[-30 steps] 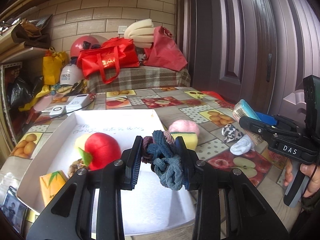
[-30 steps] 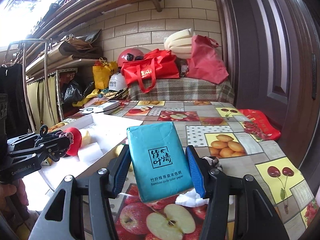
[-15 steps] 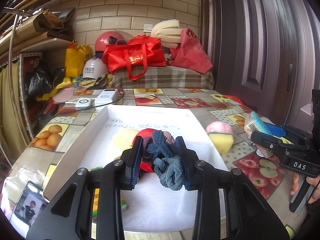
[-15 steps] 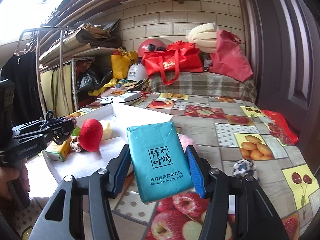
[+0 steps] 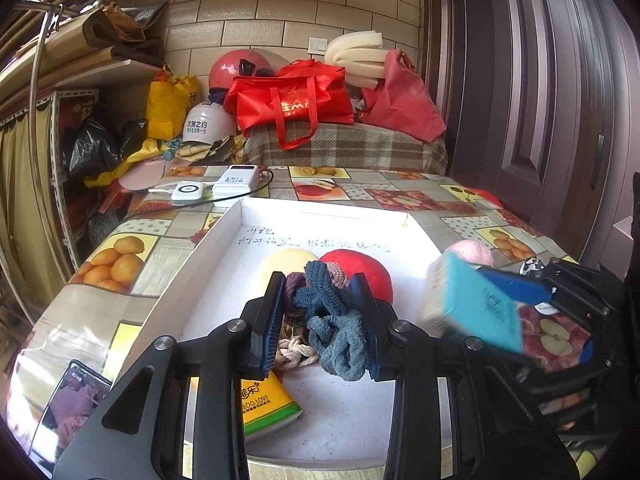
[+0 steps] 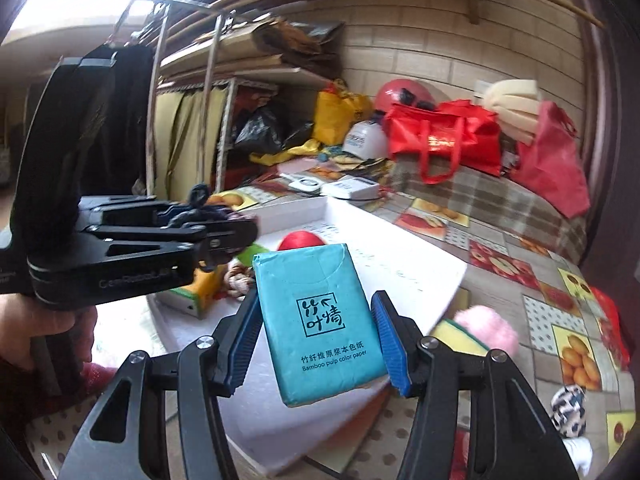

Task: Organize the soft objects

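Observation:
My left gripper (image 5: 320, 320) is shut on a bundle of knitted hair ties (image 5: 328, 316), blue, grey and mauve, held above the white tray (image 5: 208, 256). My right gripper (image 6: 316, 340) is shut on a teal tissue pack (image 6: 320, 324) over the tray's near right edge; the pack also shows in the left wrist view (image 5: 476, 312). In the tray lie a red plush apple (image 5: 360, 268), a pale yellow soft ball (image 5: 284, 264), a knotted cream rope (image 5: 294, 354) and a yellow carton (image 5: 264, 404).
A pink and yellow plush (image 6: 480, 332) and a black-and-white patterned sock ball (image 6: 568, 400) lie on the fruit-print tablecloth right of the tray. Power banks (image 5: 232, 186) sit behind the tray. A phone (image 5: 76, 396) lies at the near left. Bags and helmets crowd the back.
My right gripper has swung left with the tissue pack, from over the tablecloth to over the tray's edge, close beside the left gripper. The left gripper has moved farther over the tray.

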A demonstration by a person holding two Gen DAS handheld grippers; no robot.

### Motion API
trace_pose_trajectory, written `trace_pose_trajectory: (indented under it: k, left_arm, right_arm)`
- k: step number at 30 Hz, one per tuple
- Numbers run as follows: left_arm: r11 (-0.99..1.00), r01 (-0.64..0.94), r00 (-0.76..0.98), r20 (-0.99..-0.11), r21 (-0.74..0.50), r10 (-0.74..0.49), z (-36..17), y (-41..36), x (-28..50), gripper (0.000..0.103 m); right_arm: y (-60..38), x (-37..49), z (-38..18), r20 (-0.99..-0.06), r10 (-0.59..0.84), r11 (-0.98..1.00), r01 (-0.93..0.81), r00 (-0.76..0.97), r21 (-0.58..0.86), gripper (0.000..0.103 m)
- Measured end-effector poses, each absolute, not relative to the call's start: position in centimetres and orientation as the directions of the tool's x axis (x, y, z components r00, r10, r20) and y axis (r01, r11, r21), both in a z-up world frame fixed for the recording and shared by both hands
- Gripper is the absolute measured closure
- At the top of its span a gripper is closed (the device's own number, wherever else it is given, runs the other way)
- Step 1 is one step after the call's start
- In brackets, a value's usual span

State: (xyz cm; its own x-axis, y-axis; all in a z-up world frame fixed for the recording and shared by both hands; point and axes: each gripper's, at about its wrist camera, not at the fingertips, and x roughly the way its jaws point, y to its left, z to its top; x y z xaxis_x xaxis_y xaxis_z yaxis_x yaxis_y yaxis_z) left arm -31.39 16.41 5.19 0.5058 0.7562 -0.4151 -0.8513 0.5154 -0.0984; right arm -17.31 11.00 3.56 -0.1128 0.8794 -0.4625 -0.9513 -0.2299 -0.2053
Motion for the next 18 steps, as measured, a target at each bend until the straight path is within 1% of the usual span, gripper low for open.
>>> trace_pose_trajectory:
  k: [4,8,14,18]
  left_arm:
    - [0.508,-0.855,0.502,-0.424,-0.109,0.754,5.1,16.9,-31.5,0.07]
    - [0.49,-0.858,0.5,-0.462,-0.151,0.733,4.6,18.1,-31.8,0.07]
    - [0.477,-0.864,0.488,-0.511,-0.164,0.708,4.1,19.1,-31.5,0.07]
    - [0.475,-0.867,0.477,-0.531,-0.153,0.701,3.9,19.5,-31.2,0.071]
  right_arm:
    - [12.9,-18.4,2.6,-0.543,0.833,-0.267,-0.939,-0.111,-0.217,0.048]
    - [15.3,-17.1,2.0,-0.605,0.792,-0.227,-0.96,-0.082,-0.167,0.048]
    - [18.2,-14.9,1.7,-0.627,0.779,-0.131,-0.982,-0.018,-0.135,0.049]
    - [18.4,-14.5,1.7,-0.625,0.78,-0.115,-0.986,-0.017,-0.117,0.049]
